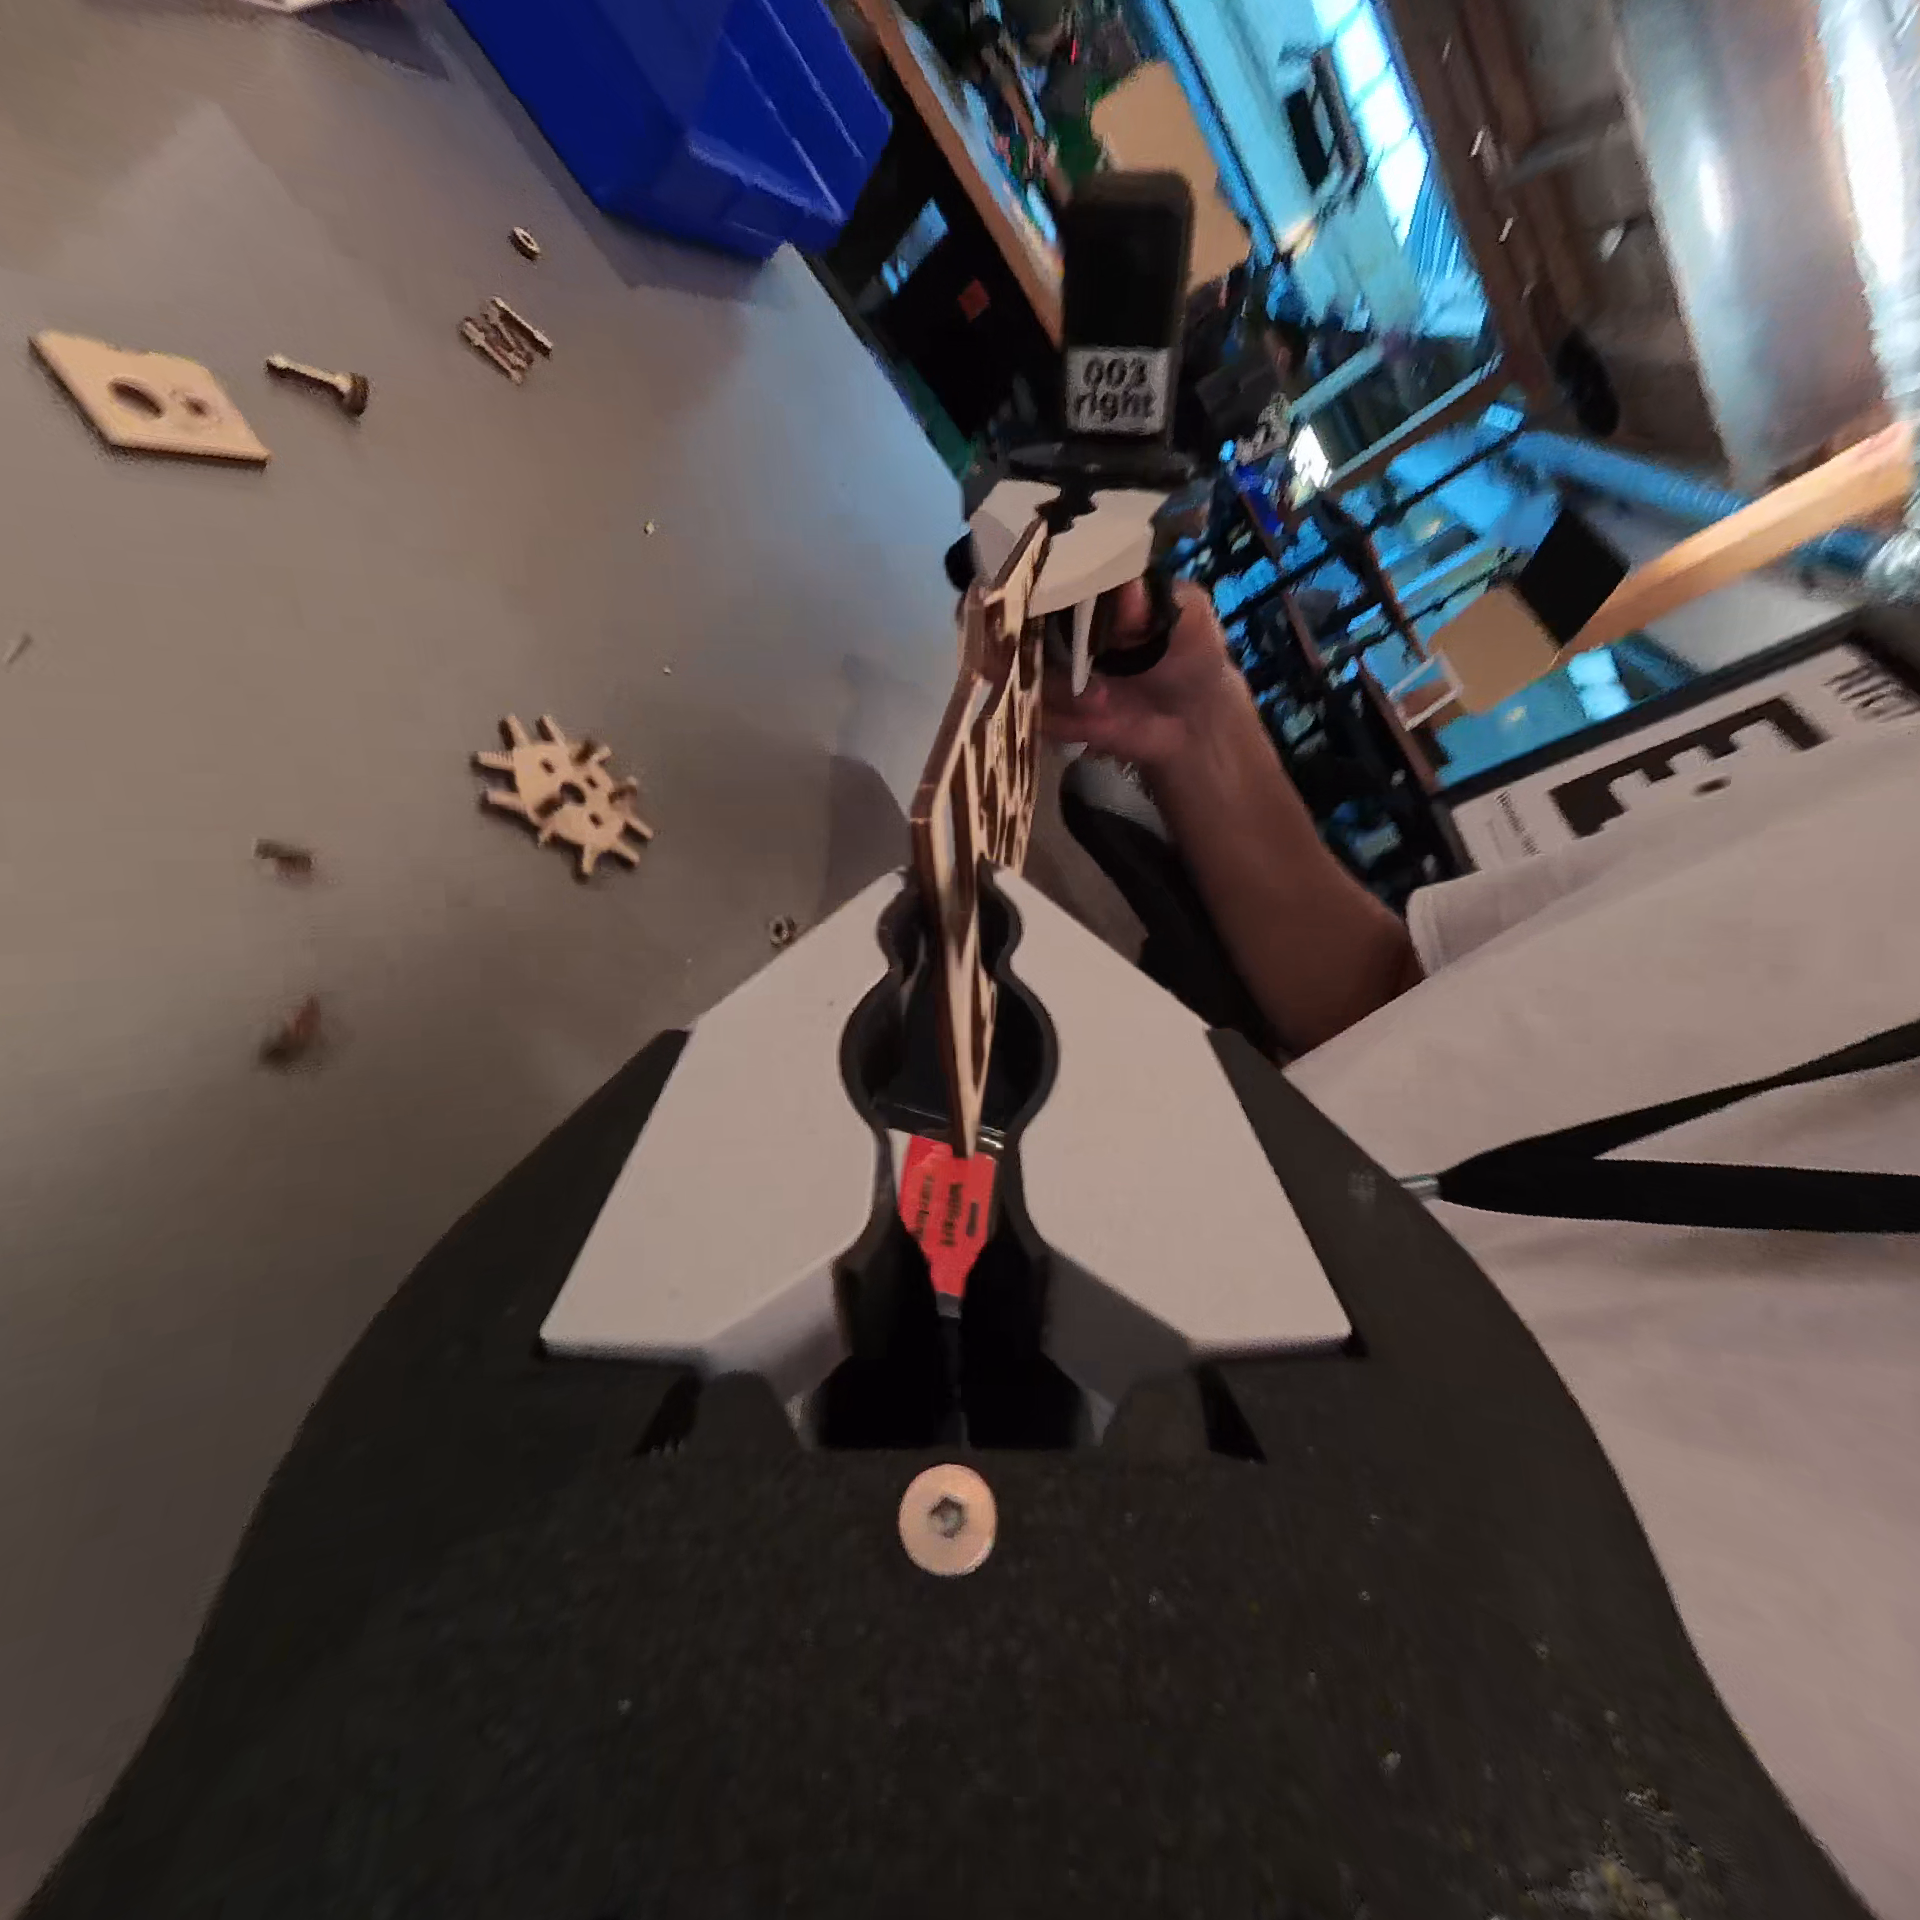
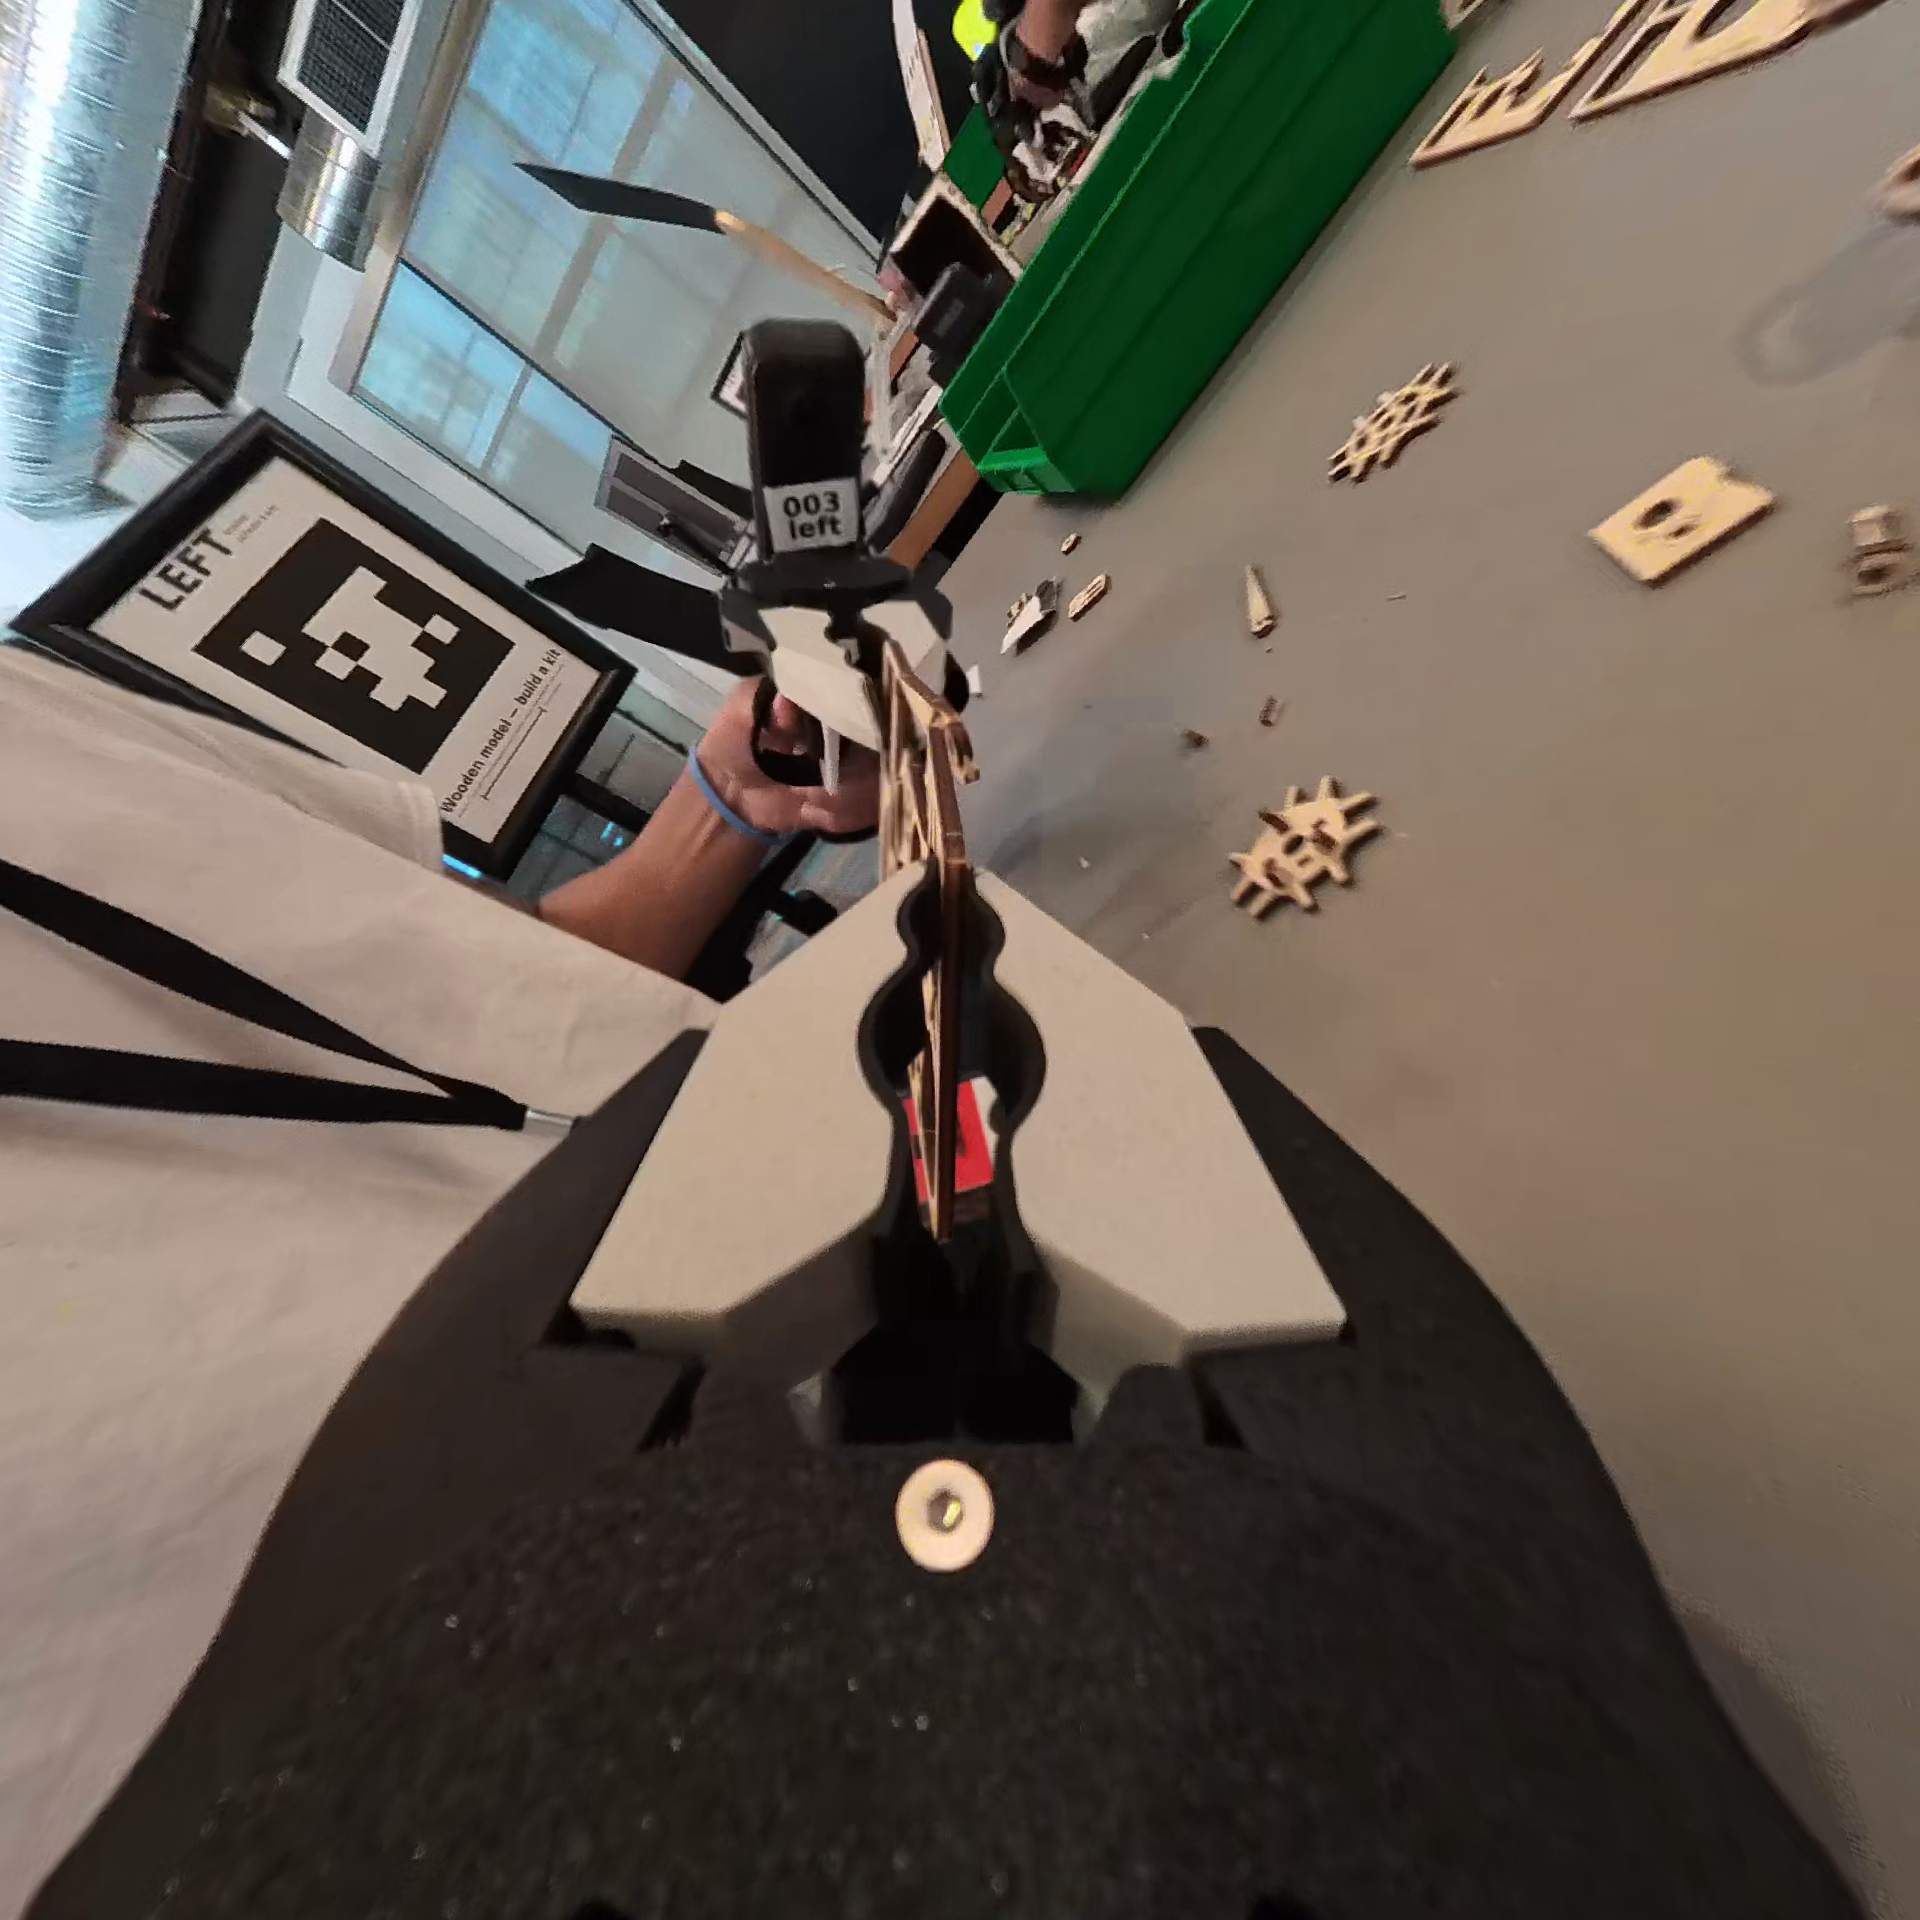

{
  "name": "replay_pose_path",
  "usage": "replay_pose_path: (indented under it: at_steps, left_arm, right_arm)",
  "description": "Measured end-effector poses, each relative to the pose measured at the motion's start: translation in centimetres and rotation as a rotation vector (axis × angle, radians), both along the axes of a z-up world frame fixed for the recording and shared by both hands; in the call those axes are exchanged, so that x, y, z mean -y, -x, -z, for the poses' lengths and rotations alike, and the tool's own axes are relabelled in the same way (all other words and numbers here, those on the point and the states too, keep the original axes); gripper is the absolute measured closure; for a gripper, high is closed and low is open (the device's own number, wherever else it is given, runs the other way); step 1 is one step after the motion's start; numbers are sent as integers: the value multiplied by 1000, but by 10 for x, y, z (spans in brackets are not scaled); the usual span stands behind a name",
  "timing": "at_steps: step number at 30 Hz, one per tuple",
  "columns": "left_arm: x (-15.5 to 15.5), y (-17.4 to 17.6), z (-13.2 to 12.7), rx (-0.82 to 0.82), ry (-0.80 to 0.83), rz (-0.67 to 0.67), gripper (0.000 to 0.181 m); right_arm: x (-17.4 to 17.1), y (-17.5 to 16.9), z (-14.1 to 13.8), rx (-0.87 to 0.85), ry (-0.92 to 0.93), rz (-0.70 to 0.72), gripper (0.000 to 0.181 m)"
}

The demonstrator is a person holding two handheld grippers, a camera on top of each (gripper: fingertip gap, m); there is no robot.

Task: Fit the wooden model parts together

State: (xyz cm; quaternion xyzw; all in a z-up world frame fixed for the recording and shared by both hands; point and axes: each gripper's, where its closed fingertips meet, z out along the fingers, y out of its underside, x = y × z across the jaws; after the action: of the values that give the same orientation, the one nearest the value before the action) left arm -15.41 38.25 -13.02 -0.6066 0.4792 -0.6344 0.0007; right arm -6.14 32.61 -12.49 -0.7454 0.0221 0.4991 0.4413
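Left gripper clamped on one end of wooden panel; right gripper clamped on opposite end. Panel spans between both jaws, edge-on, above table. Gear lies on table, well apart.

Thin laser-cut wooden panel held edge-on above the table, spiky gears lying flat

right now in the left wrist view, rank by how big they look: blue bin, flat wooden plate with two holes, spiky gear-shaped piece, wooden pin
1. blue bin, though partly cropped
2. flat wooden plate
3. spiky gear-shaped piece, close to the plate and nearer the camera, so unsure
4. wooden pin
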Motion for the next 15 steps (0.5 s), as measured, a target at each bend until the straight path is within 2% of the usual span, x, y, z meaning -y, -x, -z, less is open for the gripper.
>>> replay_pose_path:
  at_steps: [2, 4, 7, 11, 15]
  left_arm:
    - [3, -22, 4, -32, -80, 58, 155]
    - [7, -46, 9, -62, -170, 128, 147]
    - [22, -84, 16, -77, -305, 261, 136]
    - [40, -137, 29, -76, -497, 385, 133]
    - [69, -167, 44, -128, -517, 564, 134]
  right_arm:
    - [16, -23, 0, 40, 17, 29, 181]
    - [27, -53, 5, 88, 27, 122, 180]
    - [42, -89, 11, 21, 63, 245, 181]
    - [58, -100, 28, 44, 136, 237, 181]
    - [64, -106, 34, 114, 138, 226, 181]
